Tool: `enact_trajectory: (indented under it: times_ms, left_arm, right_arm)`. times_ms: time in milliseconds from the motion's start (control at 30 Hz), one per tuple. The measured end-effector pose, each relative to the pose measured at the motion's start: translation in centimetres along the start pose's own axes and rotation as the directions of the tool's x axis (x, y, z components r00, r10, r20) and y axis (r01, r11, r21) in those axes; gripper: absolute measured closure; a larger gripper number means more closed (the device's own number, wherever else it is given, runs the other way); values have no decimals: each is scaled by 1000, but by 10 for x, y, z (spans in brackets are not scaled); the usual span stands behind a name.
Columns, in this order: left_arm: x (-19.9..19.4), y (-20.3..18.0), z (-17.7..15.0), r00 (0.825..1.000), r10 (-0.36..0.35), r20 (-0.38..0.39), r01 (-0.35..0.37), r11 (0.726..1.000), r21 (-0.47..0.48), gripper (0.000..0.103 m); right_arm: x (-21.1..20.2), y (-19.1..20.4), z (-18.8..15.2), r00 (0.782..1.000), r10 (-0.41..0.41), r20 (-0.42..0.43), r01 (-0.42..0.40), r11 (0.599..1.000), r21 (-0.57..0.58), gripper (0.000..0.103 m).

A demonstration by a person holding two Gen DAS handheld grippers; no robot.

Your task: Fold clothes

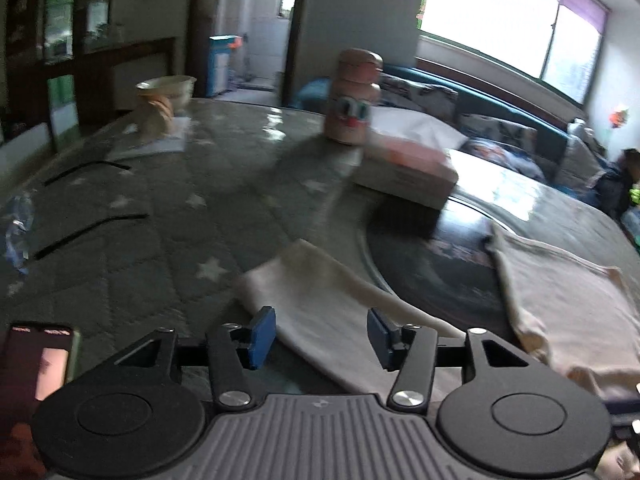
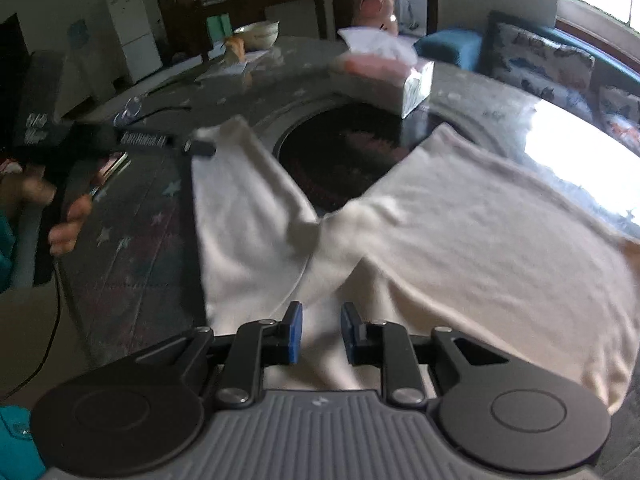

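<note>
A cream garment (image 2: 480, 240) lies spread on the table, its body to the right and one sleeve (image 2: 240, 208) stretched away to the left. My right gripper (image 2: 322, 332) is shut on a bunched fold of the garment near the table's front edge, and creases run out from the pads. In the left wrist view the sleeve (image 1: 320, 312) lies flat under my left gripper (image 1: 320, 336), whose jaws stand apart and do not press the cloth. The left gripper (image 2: 200, 147) also shows blurred at the sleeve's far end, held by a hand (image 2: 68, 220).
The table has a grey star-patterned cover (image 1: 160, 200) and a dark round turntable (image 1: 440, 264) partly under the garment. A tissue box (image 1: 404, 176), a pink bottle with a cartoon face (image 1: 352, 100) and a bowl (image 1: 168, 88) stand further back. A phone (image 1: 40, 360) lies at the near left.
</note>
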State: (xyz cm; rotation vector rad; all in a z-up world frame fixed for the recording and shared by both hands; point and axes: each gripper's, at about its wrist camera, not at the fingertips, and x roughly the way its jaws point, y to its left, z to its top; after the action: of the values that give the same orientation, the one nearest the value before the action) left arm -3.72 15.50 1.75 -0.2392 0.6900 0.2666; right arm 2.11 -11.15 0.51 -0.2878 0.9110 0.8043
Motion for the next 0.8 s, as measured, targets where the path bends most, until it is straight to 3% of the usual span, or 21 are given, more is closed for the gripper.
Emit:
enact_trajectory:
  times_ms: [267,367,433,500,667,800]
  left_arm:
    - [21,14,7,996,81,-32,-83,994,-70,46]
    - [25,15,5,995,100,-24,-102,993,-64,63]
    - [27,15,4,994,111,-14,-111,992,-54,80]
    - [27,16,4,996,93,-13,-94,994,-58,94]
    - [6,-5,9,1000,-18,24,20,998,-55,96]
    - [-24,-39,14,984,-166,66,167,986,-14,96]
  right_arm:
    - [-22,-4,-4,999,-33,43,33,999,2,82]
    - [-34,-12,-9,997,-48,63,46,998,34,81]
    - [-41,-17,-14,995,-63,73,59,997,52,81]
    - [-47,-22,-18,994,-79,79,74,995,72,81]
    - [-63,-39,-32,988,-128,89,116,985,127,81]
    - [-78,-56,-44,979,-180,96,161,971,177,81]
